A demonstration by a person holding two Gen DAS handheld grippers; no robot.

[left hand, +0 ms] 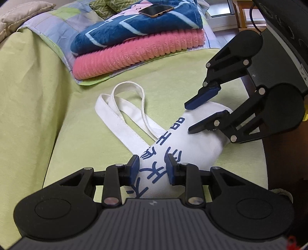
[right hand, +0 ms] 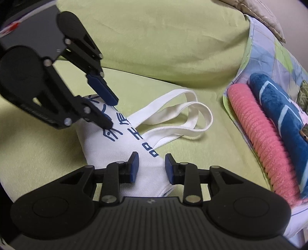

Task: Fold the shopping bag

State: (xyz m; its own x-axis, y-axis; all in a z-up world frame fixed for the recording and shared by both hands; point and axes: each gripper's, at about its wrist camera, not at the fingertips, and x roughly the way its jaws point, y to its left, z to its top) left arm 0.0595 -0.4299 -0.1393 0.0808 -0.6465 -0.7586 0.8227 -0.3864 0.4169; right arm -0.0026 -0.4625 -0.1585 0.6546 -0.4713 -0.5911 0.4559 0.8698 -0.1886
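Note:
A white cloth shopping bag (left hand: 184, 142) with blue printed characters lies folded into a long narrow strip on the green bed sheet. Its two white handles (left hand: 123, 107) loop out to the far left. My left gripper (left hand: 153, 167) is open, its jaws either side of the near end of the strip. My right gripper (left hand: 189, 119) is open over the other end, the upper pad touching the cloth. In the right wrist view the bag (right hand: 115, 148) lies between my right gripper's (right hand: 151, 165) open jaws, and the left gripper (right hand: 113, 113) straddles the far end.
A folded pink blanket (left hand: 134, 55) and a blue blanket (left hand: 134, 25) are stacked at the back, with a phone (left hand: 156, 10) on top. A green sheet (left hand: 38, 96) rises at the left. A dark wooden bed edge (left hand: 279, 163) runs along the right.

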